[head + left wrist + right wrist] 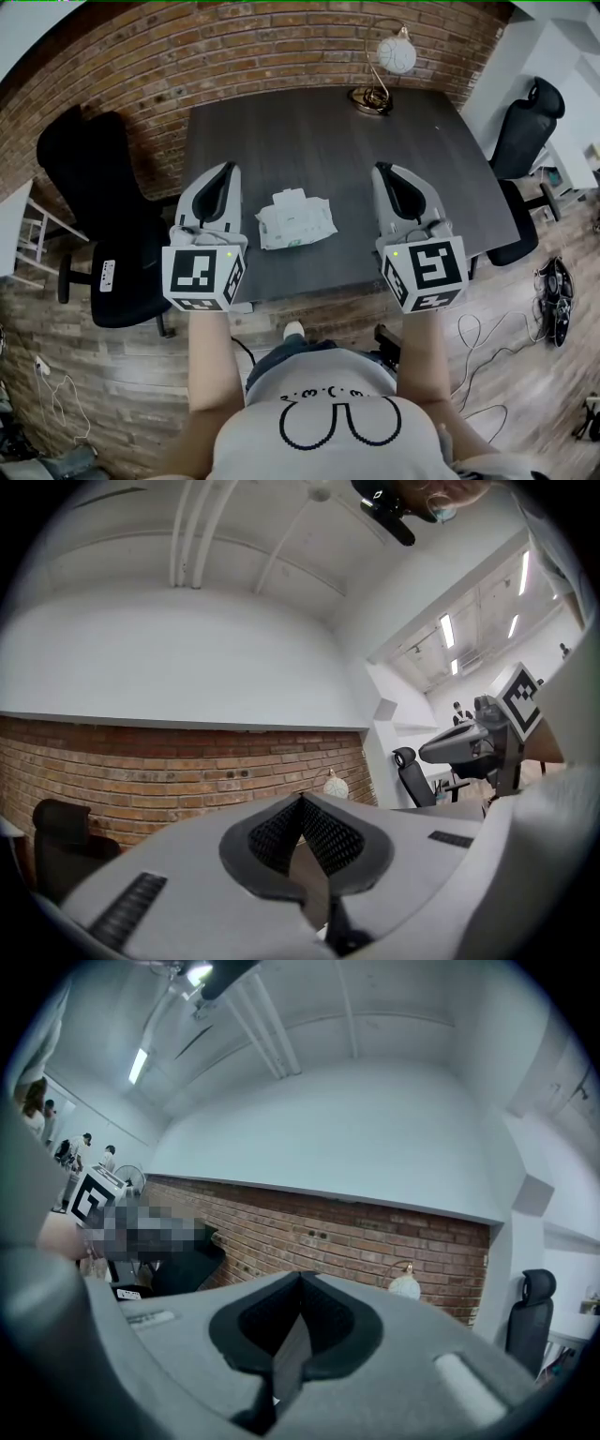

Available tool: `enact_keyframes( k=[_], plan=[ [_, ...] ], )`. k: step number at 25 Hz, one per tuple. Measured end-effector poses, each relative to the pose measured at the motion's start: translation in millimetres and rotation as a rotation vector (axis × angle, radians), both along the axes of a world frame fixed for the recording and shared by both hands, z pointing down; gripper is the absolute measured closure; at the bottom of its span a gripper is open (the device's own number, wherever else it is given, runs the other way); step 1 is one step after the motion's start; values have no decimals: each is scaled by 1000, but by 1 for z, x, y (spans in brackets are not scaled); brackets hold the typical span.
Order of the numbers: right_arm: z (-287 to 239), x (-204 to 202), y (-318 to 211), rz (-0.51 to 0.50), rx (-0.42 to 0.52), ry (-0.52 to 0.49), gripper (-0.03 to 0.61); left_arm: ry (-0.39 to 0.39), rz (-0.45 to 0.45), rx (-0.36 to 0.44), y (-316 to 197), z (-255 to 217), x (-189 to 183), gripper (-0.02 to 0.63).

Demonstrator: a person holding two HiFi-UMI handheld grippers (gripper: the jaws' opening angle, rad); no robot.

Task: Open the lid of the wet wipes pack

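A white wet wipes pack [294, 219] lies flat on the dark table [319, 141], near its front edge, with its lid down. My left gripper [226, 172] hovers to the left of the pack, shut with nothing in it. To the right of the pack my right gripper [385, 172] is held level, its jaws also shut and empty. Both grippers are apart from the pack. In the left gripper view the left gripper [302, 801] points at the brick wall, and the right gripper [301, 1279] does the same in its own view. The pack is hidden in both gripper views.
A brass lamp with a white globe [386, 67] stands at the table's far edge. Black office chairs stand at the left [94, 216] and right [525, 141]. A brick wall [234, 56] runs behind the table. Cables [487, 347] lie on the wood floor.
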State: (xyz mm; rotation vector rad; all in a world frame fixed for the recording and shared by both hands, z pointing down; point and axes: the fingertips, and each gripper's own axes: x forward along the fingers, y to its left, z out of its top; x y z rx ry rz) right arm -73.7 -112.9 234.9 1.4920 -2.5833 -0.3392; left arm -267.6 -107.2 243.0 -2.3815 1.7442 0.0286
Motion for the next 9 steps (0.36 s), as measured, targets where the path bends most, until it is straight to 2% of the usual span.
enact_keyframes(
  k=[9],
  plan=[
    [3,-1,-4,0,-11,10,580,-5,19,-11,-4,3,6,615]
  ],
)
